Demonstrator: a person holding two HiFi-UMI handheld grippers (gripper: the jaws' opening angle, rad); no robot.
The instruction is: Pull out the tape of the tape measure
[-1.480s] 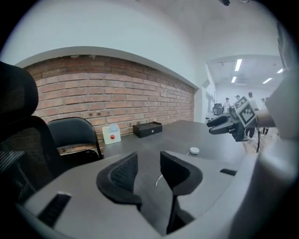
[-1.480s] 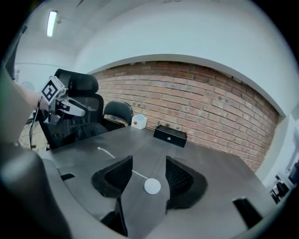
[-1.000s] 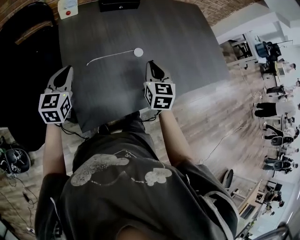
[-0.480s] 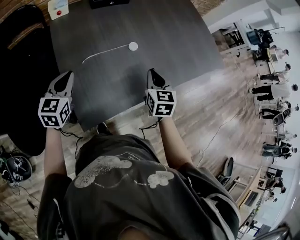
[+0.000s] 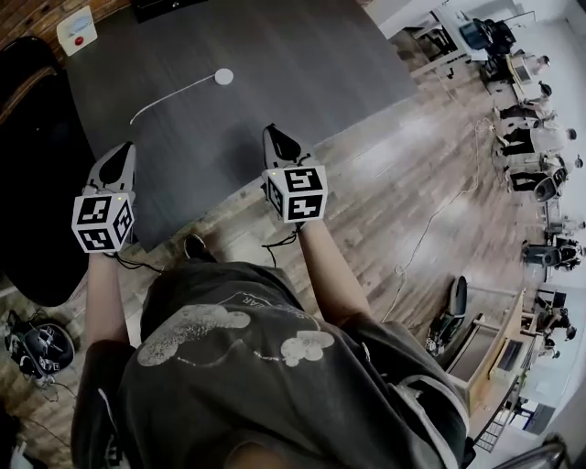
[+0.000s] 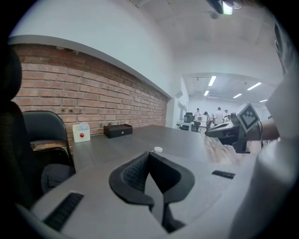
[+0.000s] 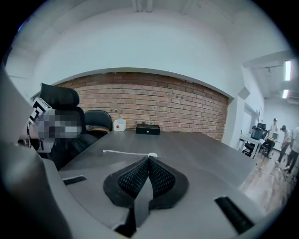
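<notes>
A small round white tape measure [image 5: 223,76] lies on the dark table [image 5: 302,64], its white tape [image 5: 169,93] drawn out to the left in a gentle curve. In the right gripper view the tape measure [image 7: 152,155] peeks just above the jaw tips, with the tape [image 7: 124,152] running left. The left gripper view shows the tape measure [image 6: 158,150] far across the table. My left gripper [image 5: 119,158] is shut and empty near the table's front left corner. My right gripper [image 5: 274,140] is shut and empty at the front edge, well short of the tape measure.
A white box with a red button [image 5: 77,30] and a black box [image 5: 169,7] stand at the table's far edge by the brick wall. A black chair [image 5: 32,165] sits left of the table. Wood floor [image 5: 394,201] spreads to the right; people stand far off.
Both grippers have drawn back toward the table's front edge, away from the tape measure. The head view has swung, so the table sits further up and left.
</notes>
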